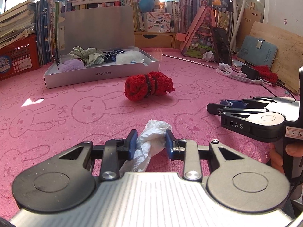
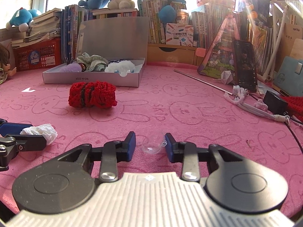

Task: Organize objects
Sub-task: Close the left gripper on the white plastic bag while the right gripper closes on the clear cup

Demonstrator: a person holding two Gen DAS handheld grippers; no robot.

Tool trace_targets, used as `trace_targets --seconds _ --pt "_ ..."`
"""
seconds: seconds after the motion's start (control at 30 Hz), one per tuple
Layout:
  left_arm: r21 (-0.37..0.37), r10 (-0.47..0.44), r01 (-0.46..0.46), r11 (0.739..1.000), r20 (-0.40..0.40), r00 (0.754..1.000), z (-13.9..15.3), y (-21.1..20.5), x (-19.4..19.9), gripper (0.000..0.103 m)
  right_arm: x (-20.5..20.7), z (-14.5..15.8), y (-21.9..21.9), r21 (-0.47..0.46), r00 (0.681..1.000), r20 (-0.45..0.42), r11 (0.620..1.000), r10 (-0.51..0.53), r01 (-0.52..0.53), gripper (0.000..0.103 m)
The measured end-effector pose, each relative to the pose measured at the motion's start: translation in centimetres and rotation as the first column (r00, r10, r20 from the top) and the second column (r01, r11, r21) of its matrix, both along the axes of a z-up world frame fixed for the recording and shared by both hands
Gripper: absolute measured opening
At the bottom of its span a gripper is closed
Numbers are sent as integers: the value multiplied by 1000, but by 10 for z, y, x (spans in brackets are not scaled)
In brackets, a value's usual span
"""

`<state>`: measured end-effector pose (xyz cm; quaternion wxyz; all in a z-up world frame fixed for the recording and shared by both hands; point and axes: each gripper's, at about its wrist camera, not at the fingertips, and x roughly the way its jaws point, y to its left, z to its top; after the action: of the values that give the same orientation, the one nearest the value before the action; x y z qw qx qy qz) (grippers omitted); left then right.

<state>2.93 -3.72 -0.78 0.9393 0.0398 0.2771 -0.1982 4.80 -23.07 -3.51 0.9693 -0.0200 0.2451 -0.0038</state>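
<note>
While the left tool clamps crumpled tissue, the right tool (marked "DAS") pinches a clear cup.

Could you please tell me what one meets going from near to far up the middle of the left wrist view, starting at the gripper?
left gripper shut on the crumpled white tissue → red knitted bundle → open grey box holding soft hair ties → row of books at the back.

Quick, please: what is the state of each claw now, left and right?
Left claw: closed on the crumpled white tissue.
Right claw: closed on a small clear plastic piece.
</note>
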Motion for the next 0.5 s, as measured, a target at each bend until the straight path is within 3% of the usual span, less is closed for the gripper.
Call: trace_targets --seconds 0.13,0.5 --pt "-18 13 -13 1000 -11 1000 1 -1 5 37 0 0 4 -9 1000 1 1000 10 -10 31" --pt "-32 34 -35 999 -4 999 4 2 7 37 -1 5 3 78 999 -4 996 46 -46 31"
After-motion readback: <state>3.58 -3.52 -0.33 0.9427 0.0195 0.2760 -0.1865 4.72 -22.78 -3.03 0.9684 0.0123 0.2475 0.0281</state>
